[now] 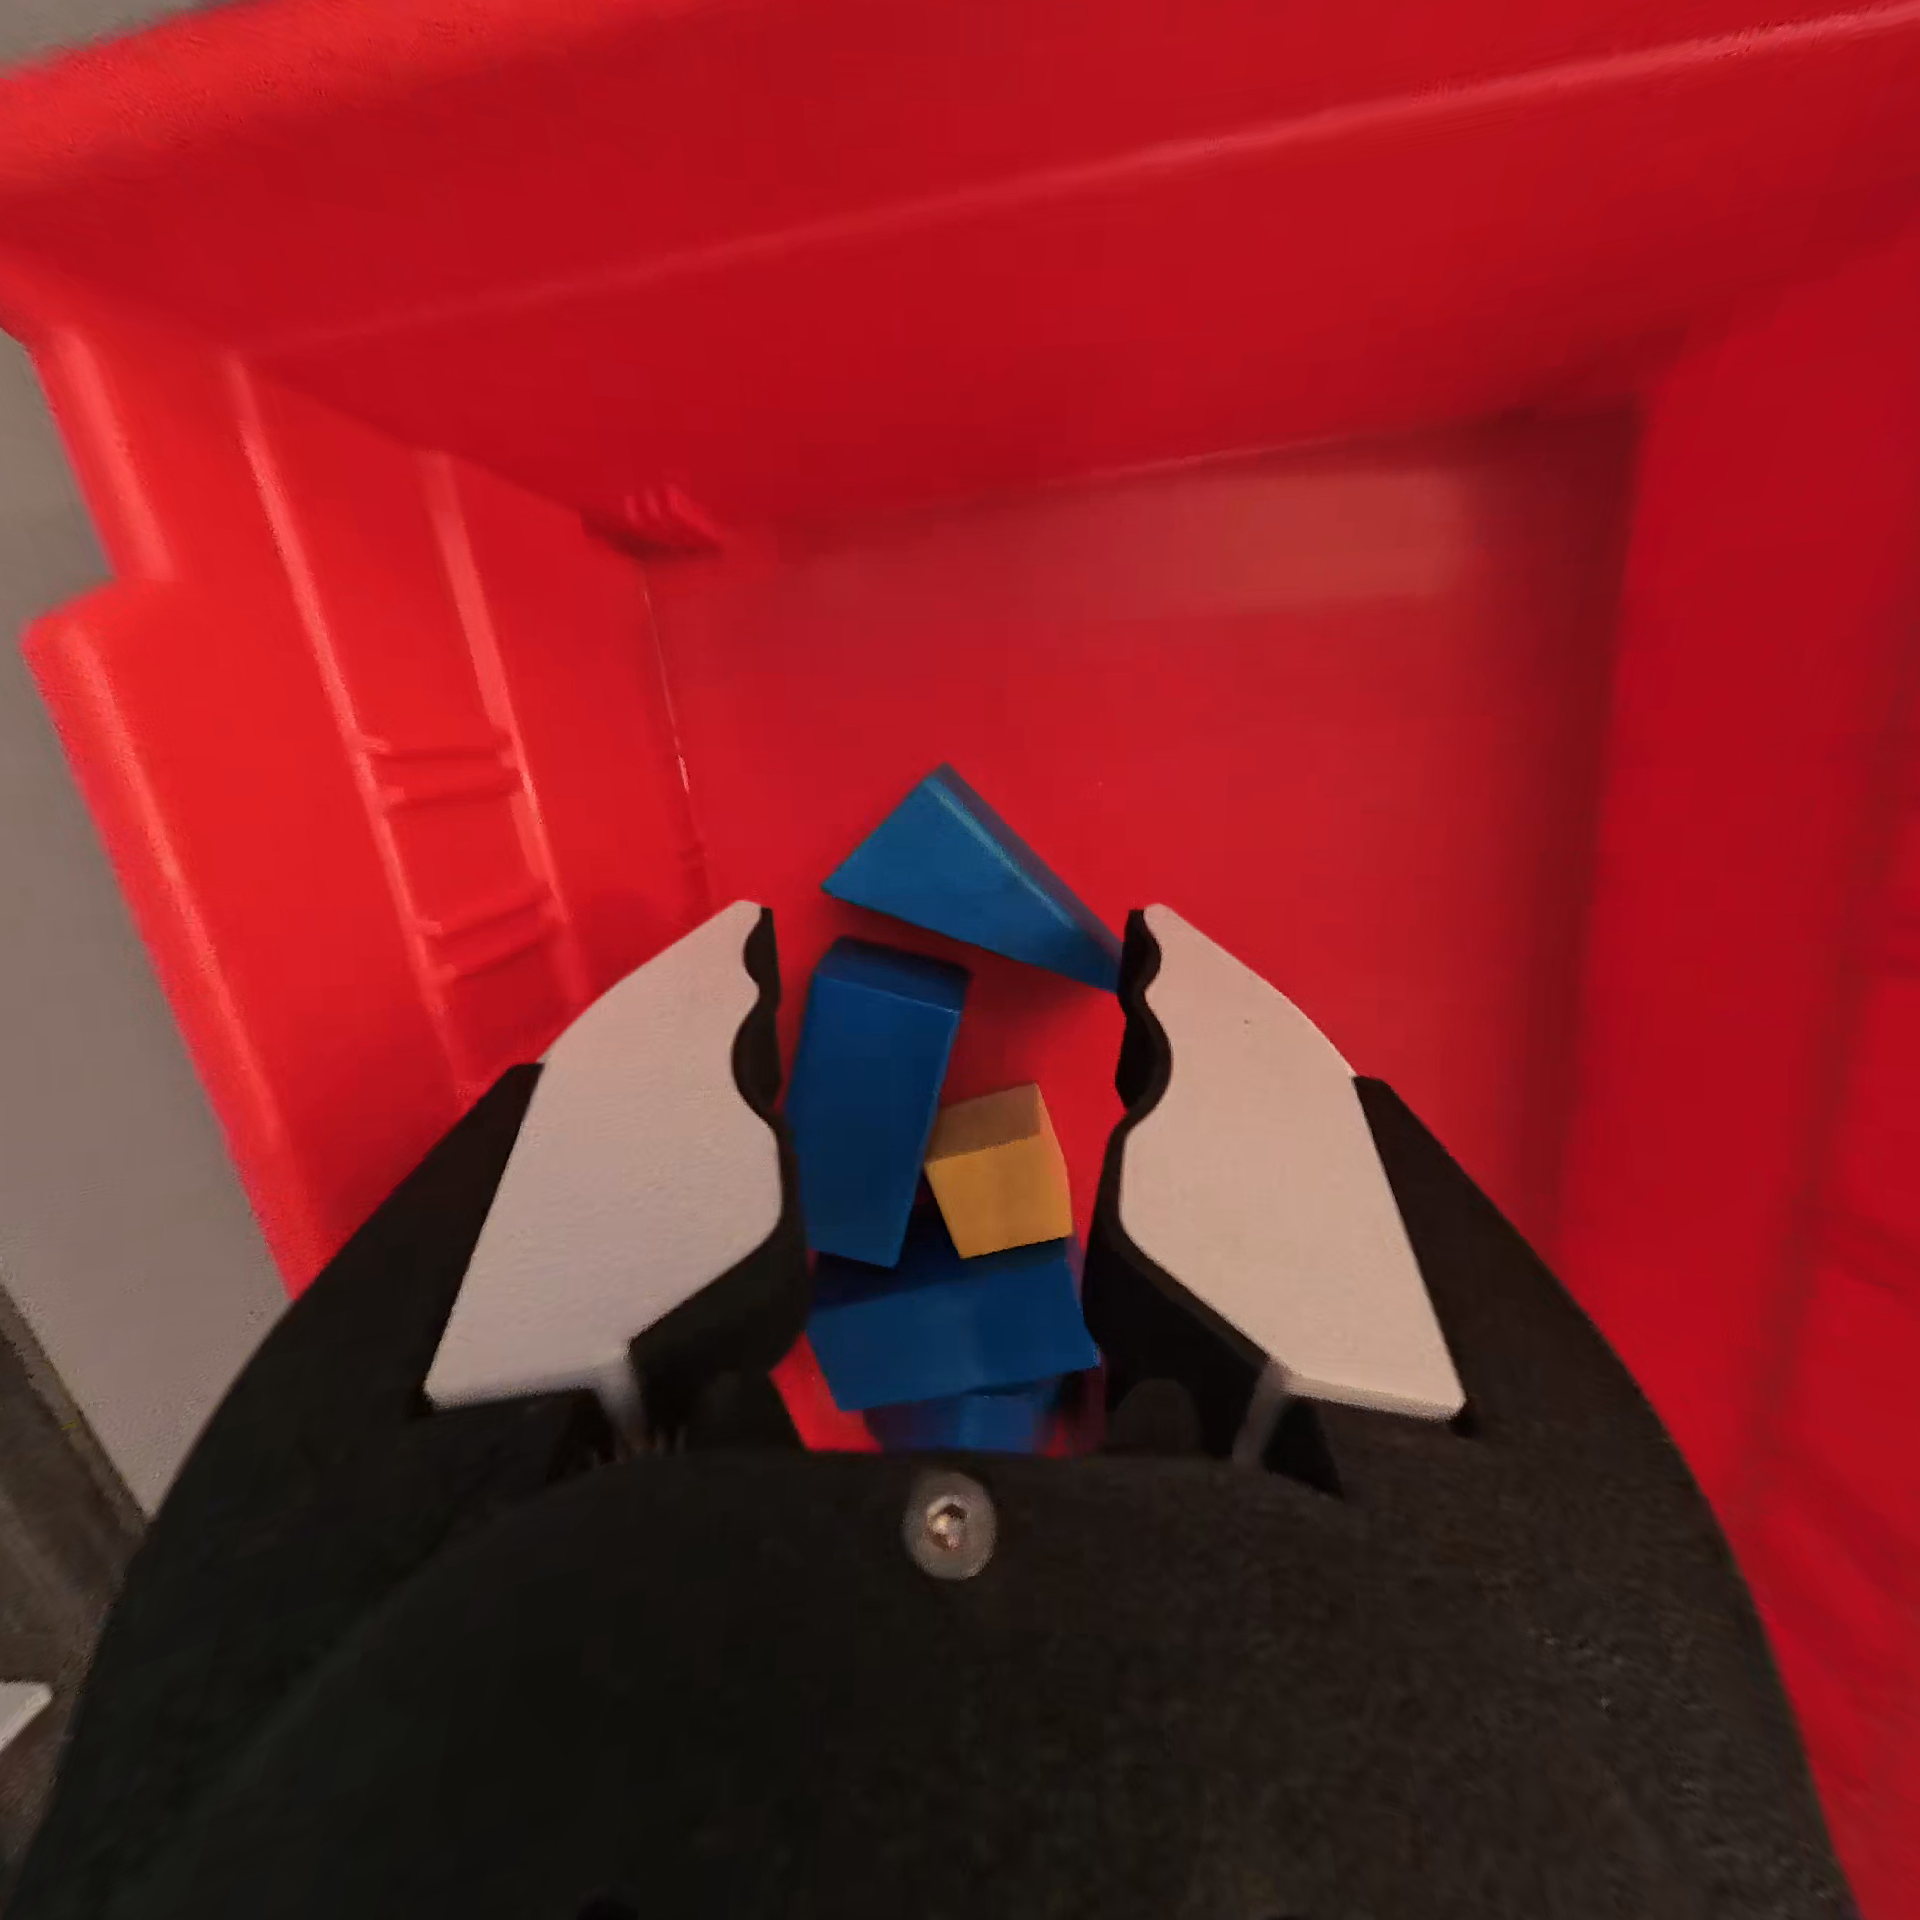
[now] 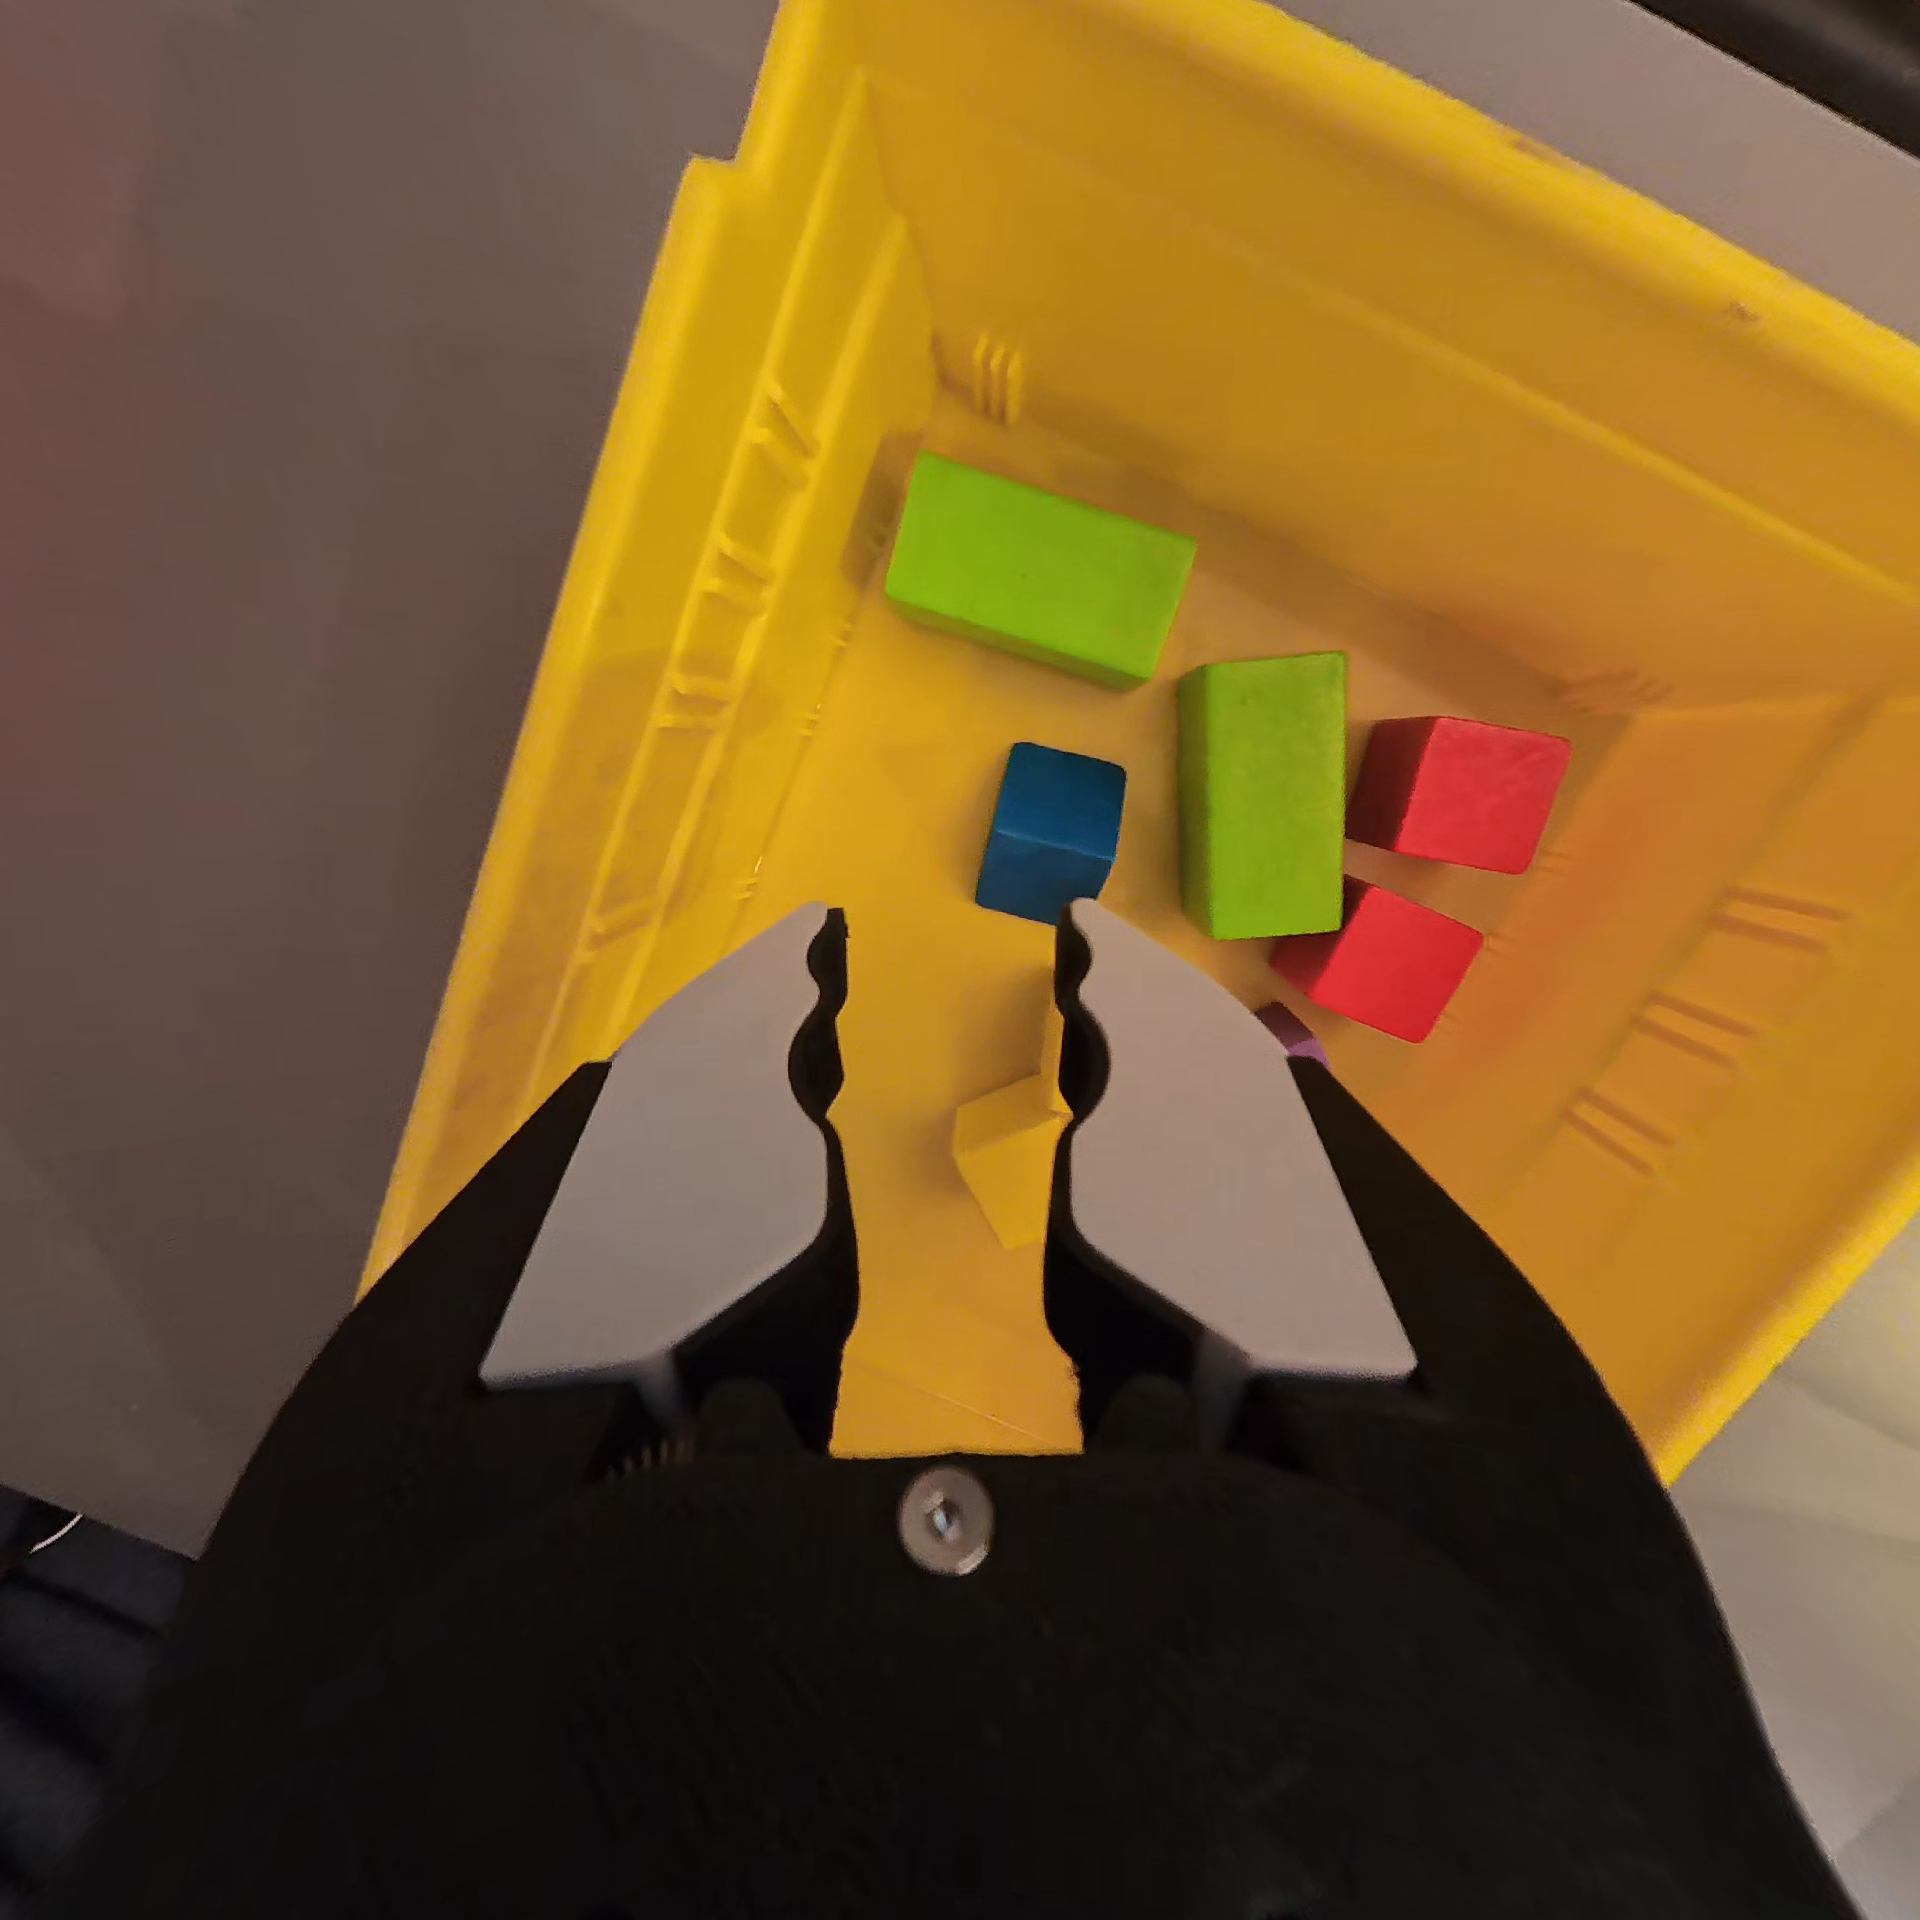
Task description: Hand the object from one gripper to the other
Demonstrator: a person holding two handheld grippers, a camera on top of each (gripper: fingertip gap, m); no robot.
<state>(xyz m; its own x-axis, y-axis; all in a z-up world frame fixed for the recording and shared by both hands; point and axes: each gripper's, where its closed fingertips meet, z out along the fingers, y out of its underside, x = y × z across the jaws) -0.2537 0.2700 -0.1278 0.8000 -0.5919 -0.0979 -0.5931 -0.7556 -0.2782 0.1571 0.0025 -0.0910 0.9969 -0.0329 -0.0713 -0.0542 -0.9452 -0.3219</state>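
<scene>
Jaws of left gripper [image 1: 945, 961] and right gripper [image 2: 948, 920] apart; two green blocks [image 2: 1039, 569], two red blocks [image 2: 1460, 792].

Red bin [image 1: 1247, 312] — yellow bin [image 2: 1299, 312]

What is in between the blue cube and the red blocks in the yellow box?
A green block stands between the blue cube and the two red blocks, seen in the right wrist view of the yellow bin.
</scene>
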